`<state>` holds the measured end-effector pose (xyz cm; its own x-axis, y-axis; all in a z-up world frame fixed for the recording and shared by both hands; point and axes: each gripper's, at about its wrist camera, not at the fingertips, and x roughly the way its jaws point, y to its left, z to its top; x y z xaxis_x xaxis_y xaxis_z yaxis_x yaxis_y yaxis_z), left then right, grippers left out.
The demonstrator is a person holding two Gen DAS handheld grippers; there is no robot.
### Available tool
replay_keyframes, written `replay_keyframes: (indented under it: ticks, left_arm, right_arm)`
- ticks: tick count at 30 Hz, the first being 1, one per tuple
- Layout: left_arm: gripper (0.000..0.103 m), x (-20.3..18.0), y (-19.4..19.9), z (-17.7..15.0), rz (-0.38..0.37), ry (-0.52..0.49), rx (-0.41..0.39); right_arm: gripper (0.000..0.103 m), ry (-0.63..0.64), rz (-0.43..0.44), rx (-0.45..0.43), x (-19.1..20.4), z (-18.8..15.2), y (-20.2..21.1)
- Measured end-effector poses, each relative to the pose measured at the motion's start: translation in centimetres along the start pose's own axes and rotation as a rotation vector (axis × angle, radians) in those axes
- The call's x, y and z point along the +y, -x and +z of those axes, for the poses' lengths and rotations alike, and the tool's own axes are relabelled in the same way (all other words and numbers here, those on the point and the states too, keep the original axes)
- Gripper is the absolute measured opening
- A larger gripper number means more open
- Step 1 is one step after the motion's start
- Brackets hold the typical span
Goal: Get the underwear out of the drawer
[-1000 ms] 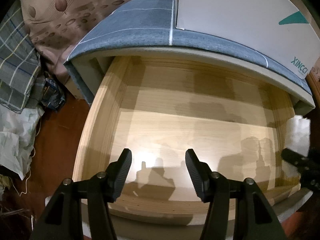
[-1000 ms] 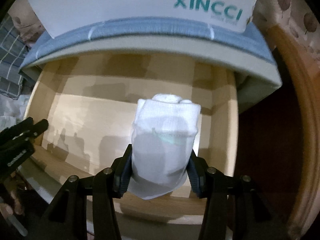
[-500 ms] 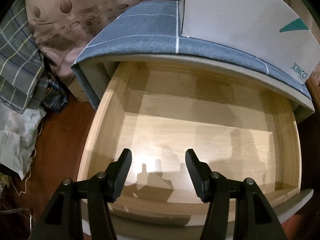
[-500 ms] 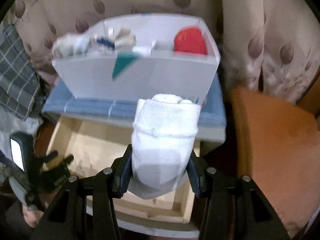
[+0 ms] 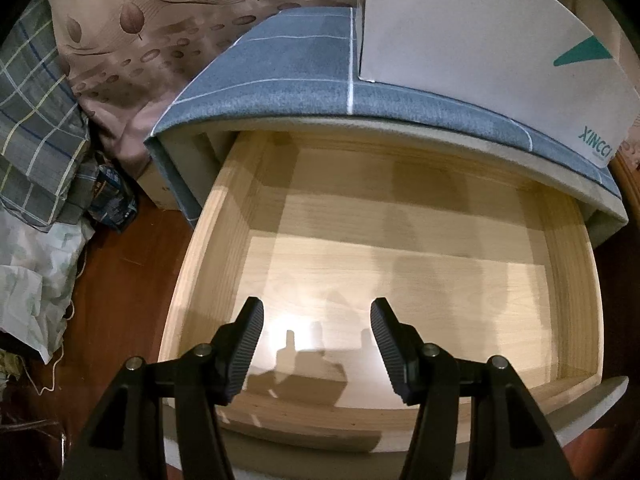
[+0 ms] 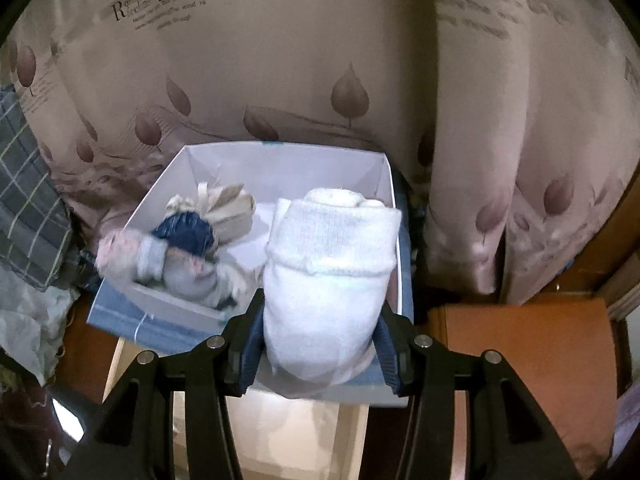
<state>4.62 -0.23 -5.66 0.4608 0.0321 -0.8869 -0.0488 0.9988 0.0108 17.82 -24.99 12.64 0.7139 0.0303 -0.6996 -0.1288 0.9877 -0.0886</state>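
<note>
White rolled underwear (image 6: 328,280) clamped in the right hand-held gripper (image 6: 318,344), above a white box (image 6: 280,168).
Left hand-held gripper (image 5: 316,344) hangs open, nothing between its jaws, over the wooden drawer (image 5: 576,280).

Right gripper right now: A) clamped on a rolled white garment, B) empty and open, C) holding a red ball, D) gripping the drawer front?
A: the right gripper has both pads pressed against the rolled white garment, held in front of the white box.
</note>
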Motion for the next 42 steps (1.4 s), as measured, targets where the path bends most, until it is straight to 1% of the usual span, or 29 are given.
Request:
replay_keyframes:
  ticks: [4,9,14,19,22,29,31,33,34,36,38,42]
  left_arm:
    - [0.057,0.0,0.1,-0.1,0.003,-0.001,-0.001]
    - [0.057,0.3,0.0,-0.1,0.010,0.009,0.004]
    - [0.057,0.5,-0.2,0.0,0.015,0.018,0.014]
    - [0.057,0.5,-0.2,0.0,0.018,0.005,0.010]
    - [0.057,0.4,-0.3,0.0,0.018,0.004,0.008]
    - [0.057,0.3,-0.3,-0.1,0.019,-0.001,0.013]
    - [0.057,0.3,-0.2,-0.1,0.020,-0.002,0.014]
    - [0.057,0.3,-0.2,0.0,0.020,-0.002,0.016]
    - [0.057,0.2,-0.3,0.0,0.019,-0.002,0.017]
    - [0.057,0.1,-0.3,0.0,0.019,-0.002,0.018]
    - [0.057,0.0,-0.3,0.0,0.019,-0.005,0.018]
    - [0.057,-0.3,-0.2,-0.1,0.019,-0.013,0.016]
  right_arm:
    - [0.045,-0.010,0.005,0.006,0.4,2.4,-1.6]
    - [0.046,-0.011,0.010,0.047,1.2,3.8,-4.4]
    - [0.046,-0.002,0.011,0.106,2.3,3.4,-7.5]
    - [0.046,-0.016,0.005,0.161,2.4,2.6,-10.0]
    - [0.048,-0.036,0.006,0.173,2.1,2.2,-10.9]
    - [0.053,-0.052,-0.003,0.169,2.3,2.2,-11.1]
    - [0.056,-0.057,-0.006,0.165,2.4,2.2,-11.2]
    - [0.064,-0.073,0.005,0.167,2.3,2.2,-11.1]
    - [0.066,-0.078,0.010,0.169,2.4,2.2,-11.1]
    - [0.072,-0.068,-0.002,0.156,2.6,2.2,-10.8]
    - [0.076,-0.049,-0.010,0.152,3.0,2.2,-10.4]
    - [0.085,-0.031,-0.013,0.110,3.5,2.2,-8.2]
